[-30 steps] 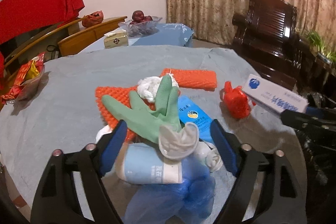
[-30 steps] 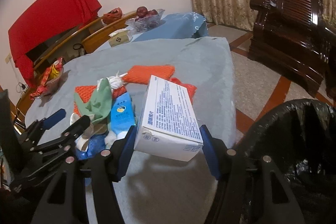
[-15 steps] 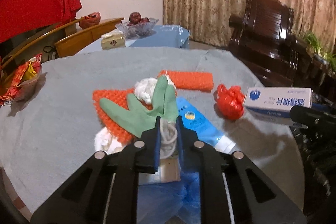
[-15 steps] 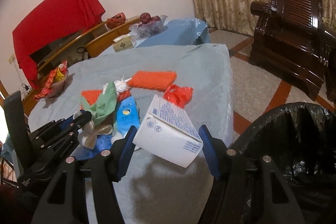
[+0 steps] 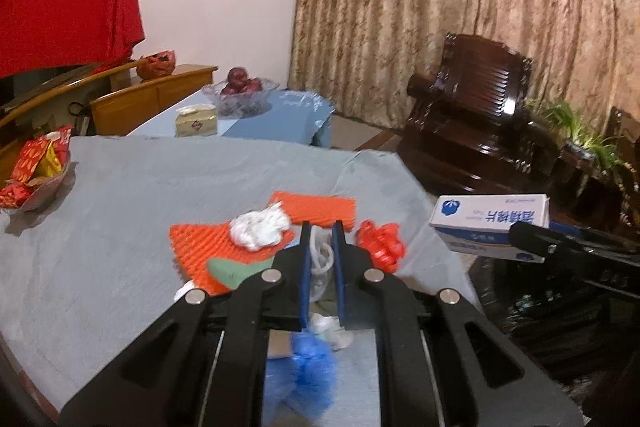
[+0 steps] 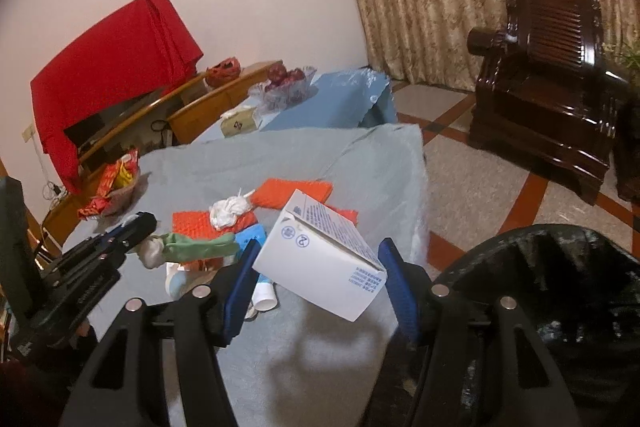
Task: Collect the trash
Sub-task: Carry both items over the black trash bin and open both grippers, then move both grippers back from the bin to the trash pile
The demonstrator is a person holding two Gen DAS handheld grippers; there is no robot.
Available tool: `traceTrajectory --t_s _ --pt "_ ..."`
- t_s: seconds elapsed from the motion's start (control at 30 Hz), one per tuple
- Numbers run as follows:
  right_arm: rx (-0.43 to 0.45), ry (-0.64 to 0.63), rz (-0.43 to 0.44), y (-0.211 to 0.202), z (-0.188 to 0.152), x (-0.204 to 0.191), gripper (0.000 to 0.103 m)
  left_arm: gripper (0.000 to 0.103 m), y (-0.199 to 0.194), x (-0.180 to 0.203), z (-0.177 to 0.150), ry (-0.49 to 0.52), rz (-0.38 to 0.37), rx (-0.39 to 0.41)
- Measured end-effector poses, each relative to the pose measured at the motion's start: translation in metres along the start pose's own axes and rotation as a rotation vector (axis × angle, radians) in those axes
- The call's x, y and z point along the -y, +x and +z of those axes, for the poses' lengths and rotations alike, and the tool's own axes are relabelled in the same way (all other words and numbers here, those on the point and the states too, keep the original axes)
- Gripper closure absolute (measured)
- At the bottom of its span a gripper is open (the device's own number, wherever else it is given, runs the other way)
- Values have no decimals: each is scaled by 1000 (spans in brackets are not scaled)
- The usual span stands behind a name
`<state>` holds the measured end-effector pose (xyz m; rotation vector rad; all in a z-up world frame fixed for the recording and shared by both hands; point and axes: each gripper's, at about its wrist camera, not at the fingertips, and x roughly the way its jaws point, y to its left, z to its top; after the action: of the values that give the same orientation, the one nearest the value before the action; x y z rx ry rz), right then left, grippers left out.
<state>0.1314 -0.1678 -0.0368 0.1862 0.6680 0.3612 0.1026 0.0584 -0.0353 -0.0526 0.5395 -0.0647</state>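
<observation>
green glove (image 6: 200,247) clamped in left claw (image 5: 320,259)

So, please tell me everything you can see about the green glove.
The green glove looks like thin rubber, pale green outside with a whitish cuff turned out at one end. The left hand-held gripper is shut on that cuff, so the glove hangs stretched sideways, limp, its fingers trailing toward the blue packet. It is lifted above the orange mesh on the grey tablecloth. In the left wrist view only the cuff between the pads and one green finger show.
</observation>
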Motion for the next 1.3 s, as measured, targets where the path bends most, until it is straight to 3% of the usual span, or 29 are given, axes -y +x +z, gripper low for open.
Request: traceTrajectory --t_s 0.37,0.73,0.93,1.03,1.1,1.17,1.3 --pt "104 15 -112 -77 6 38 44 94 -27 70 21 40 -191 39" --pt "93 87 -311 -125 -27 106 44 95 -3 171 9 112 -443 -29" --pt "58 151 -377 -126 -48 139 43 94 27 210 -12 141 -527 -108" --pt "33 173 -402 -123 -58 150 41 86 43 219 -21 149 -543 -156" --pt "20 183 -416 -120 -63 154 28 80 50 217 -26 152 -539 -174" --pt "22 188 -431 -121 -67 157 22 62 52 212 -29 156 -520 -172" --pt "40 177 -445 -123 -67 154 6 40 48 193 -27 155 -463 -147"
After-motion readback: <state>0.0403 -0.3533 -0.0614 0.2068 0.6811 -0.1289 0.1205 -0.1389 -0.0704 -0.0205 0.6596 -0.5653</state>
